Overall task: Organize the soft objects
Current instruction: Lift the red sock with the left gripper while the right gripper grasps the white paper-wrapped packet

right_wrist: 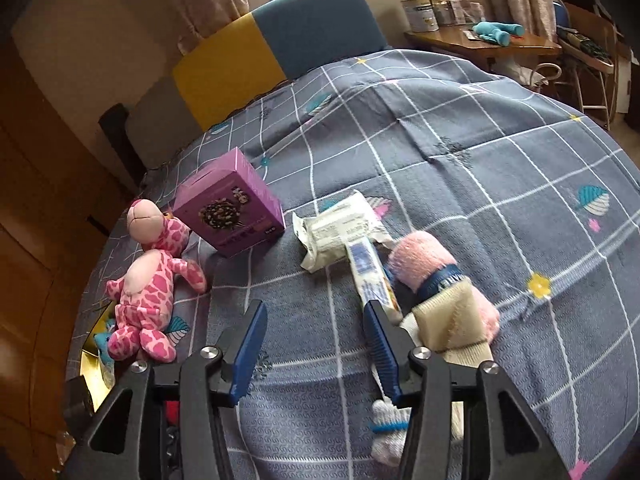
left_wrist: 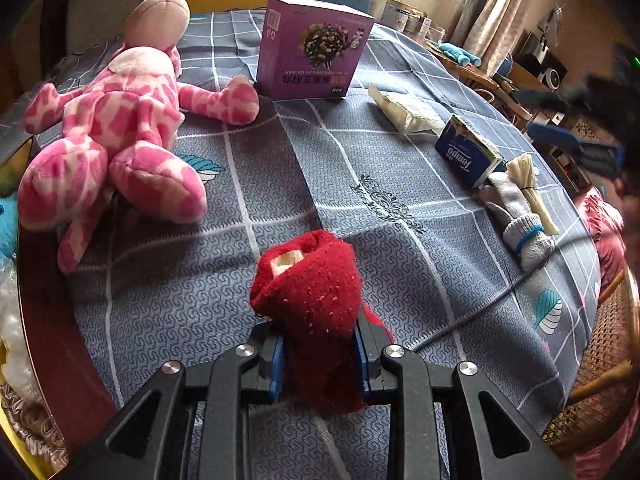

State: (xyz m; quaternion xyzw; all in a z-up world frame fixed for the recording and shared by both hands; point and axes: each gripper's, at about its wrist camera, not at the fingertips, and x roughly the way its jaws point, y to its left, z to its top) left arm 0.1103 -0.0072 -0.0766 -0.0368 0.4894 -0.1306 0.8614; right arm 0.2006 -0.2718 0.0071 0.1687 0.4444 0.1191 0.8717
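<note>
My left gripper is shut on a rolled red fuzzy sock, held above the grey-blue checked bed sheet. A pink spotted plush toy lies at the left on its back. In the right wrist view my right gripper stands open with only sheet between its fingers. A rolled pink and cream sock lies just outside its right finger. A white knitted sock with a blue band lies under that finger. The plush toy is far left.
A purple box stands beyond the plush toy. A white packet, a blue tissue pack, a pale string bundle and a grey-white sock line the right side. A wooden bed edge runs along the left.
</note>
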